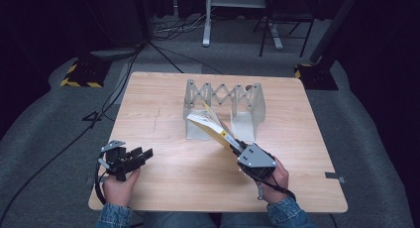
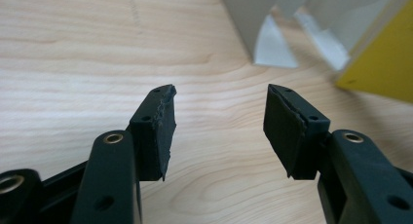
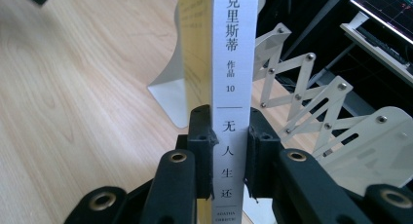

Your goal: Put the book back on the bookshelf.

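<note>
Right hand (image 1: 275, 177): at the near right of the pale wooden table (image 1: 163, 96), forearm reaching forward-left. Right gripper (image 1: 236, 147): jaws clamped on the white spine of a yellow-covered paperback book (image 1: 210, 126), held raised and tilted just in front of the grey metal expanding book rack (image 1: 224, 106).

Left hand (image 1: 119, 184): near left table edge. Left gripper (image 1: 143, 153): jaws wide apart, nothing between them, above bare wood.

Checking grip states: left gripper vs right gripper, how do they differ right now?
The left gripper has its jaws apart with nothing between them; the right gripper is shut on the spine of the book. The left one sits low over the table near its front left edge; the right one reaches toward the expanding rack. Both have black jaws and are hand-held.
</note>
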Demonstrator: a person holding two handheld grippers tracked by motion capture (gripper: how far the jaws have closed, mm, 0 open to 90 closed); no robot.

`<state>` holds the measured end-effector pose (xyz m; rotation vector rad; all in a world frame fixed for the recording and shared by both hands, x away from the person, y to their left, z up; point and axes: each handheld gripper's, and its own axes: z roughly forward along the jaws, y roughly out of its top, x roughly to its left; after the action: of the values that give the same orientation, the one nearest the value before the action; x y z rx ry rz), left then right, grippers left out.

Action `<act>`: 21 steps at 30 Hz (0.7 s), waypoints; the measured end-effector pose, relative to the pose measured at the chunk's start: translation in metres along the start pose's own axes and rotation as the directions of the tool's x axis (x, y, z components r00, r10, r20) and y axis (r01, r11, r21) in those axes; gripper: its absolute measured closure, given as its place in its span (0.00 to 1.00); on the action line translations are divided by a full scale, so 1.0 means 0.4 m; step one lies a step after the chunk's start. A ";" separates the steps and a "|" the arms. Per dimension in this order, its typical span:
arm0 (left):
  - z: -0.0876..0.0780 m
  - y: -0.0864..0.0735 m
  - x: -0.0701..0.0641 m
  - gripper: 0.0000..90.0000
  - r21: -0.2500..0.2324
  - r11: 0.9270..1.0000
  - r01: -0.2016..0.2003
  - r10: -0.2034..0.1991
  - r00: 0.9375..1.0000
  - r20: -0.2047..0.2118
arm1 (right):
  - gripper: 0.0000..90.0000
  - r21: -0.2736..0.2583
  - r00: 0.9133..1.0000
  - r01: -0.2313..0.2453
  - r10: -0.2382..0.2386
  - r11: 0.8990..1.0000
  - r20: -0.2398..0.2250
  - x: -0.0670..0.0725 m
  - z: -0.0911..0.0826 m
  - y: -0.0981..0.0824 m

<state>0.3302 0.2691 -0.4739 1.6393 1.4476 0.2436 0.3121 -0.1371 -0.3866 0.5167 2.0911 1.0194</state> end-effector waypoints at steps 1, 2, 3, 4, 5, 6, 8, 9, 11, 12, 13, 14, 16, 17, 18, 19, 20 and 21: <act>0.000 -0.003 0.001 0.51 0.006 1.000 -0.013 0.014 1.000 -0.013 | 0.85 -0.004 1.000 -0.015 0.015 1.000 -0.005 -0.006 -0.002 0.000; 0.000 -0.005 0.001 0.51 0.009 1.000 -0.026 0.026 0.999 -0.023 | 0.85 -0.014 1.000 -0.026 0.026 1.000 -0.005 -0.011 -0.004 0.000; 0.001 -0.008 0.001 0.51 0.013 0.999 -0.037 0.037 0.999 -0.033 | 0.85 -0.018 0.999 -0.036 0.036 0.999 -0.009 -0.017 -0.005 0.001; 0.001 -0.011 0.003 0.51 0.019 0.999 -0.050 0.051 0.998 -0.039 | 0.85 -0.025 0.999 -0.046 0.046 0.999 -0.008 -0.022 -0.006 0.002; 0.004 -0.015 0.003 0.51 0.017 0.998 -0.055 0.055 0.997 -0.048 | 0.85 -0.030 0.998 -0.059 0.059 0.998 -0.010 -0.027 -0.006 0.003; 0.005 -0.017 0.005 0.51 0.022 0.998 -0.061 0.062 0.997 -0.055 | 0.85 -0.036 0.997 -0.071 0.070 0.997 -0.009 -0.033 -0.008 0.004; 0.009 -0.023 0.008 0.51 0.031 0.996 -0.078 0.080 0.994 -0.077 | 0.85 -0.049 0.995 -0.098 0.098 0.994 -0.012 -0.045 -0.011 0.005; 0.010 -0.025 0.010 0.51 0.036 0.996 -0.085 0.088 0.992 -0.087 | 0.85 -0.057 0.993 -0.116 0.116 0.992 -0.008 -0.052 -0.014 0.006; 0.013 -0.029 0.014 0.51 0.046 0.994 -0.100 0.105 0.989 -0.108 | 0.85 -0.073 0.989 -0.148 0.148 0.986 -0.006 -0.067 -0.020 0.006; 0.015 -0.032 0.015 0.51 0.051 0.993 -0.105 0.110 0.987 -0.115 | 0.85 -0.080 0.987 -0.163 0.163 0.983 -0.001 -0.075 -0.024 0.005; 0.018 -0.034 0.017 0.51 0.057 0.992 -0.112 0.119 0.985 -0.126 | 0.85 -0.088 0.984 -0.177 0.178 0.980 0.003 -0.083 -0.027 0.005; 0.022 -0.036 0.019 0.51 0.064 0.991 -0.119 0.127 0.983 -0.136 | 0.85 -0.094 0.981 -0.191 0.193 0.977 0.006 -0.091 -0.030 0.004; 0.029 -0.040 0.024 0.51 0.079 0.989 -0.126 0.136 0.980 -0.148 | 0.85 -0.102 0.979 -0.200 0.202 0.974 0.013 -0.103 -0.035 0.004; 0.033 -0.042 0.027 0.51 0.086 0.988 -0.127 0.140 0.978 -0.154 | 0.85 -0.105 0.979 -0.199 0.202 0.974 0.016 -0.108 -0.038 0.005; 0.038 -0.044 0.030 0.51 0.093 0.988 -0.124 0.138 0.978 -0.156 | 0.85 -0.108 0.978 -0.203 0.206 0.973 0.021 -0.113 -0.041 0.006; 0.041 -0.047 0.031 0.51 0.089 0.987 -0.131 0.144 0.976 -0.160 | 0.85 -0.113 0.977 -0.209 0.213 0.971 0.022 -0.119 -0.043 0.006; 0.044 -0.050 0.032 0.51 0.076 0.987 -0.141 0.151 0.975 -0.162 | 0.85 -0.119 0.975 -0.217 0.221 0.969 0.023 -0.125 -0.044 0.006; 0.046 -0.052 0.032 0.50 0.067 0.987 -0.146 0.155 0.974 -0.163 | 0.85 -0.124 0.972 -0.228 0.233 0.966 0.027 -0.130 -0.045 0.005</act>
<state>0.3318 0.2694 -0.5044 1.8123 1.4660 0.4408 0.3320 -0.1773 -0.3545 0.7265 1.9511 1.2482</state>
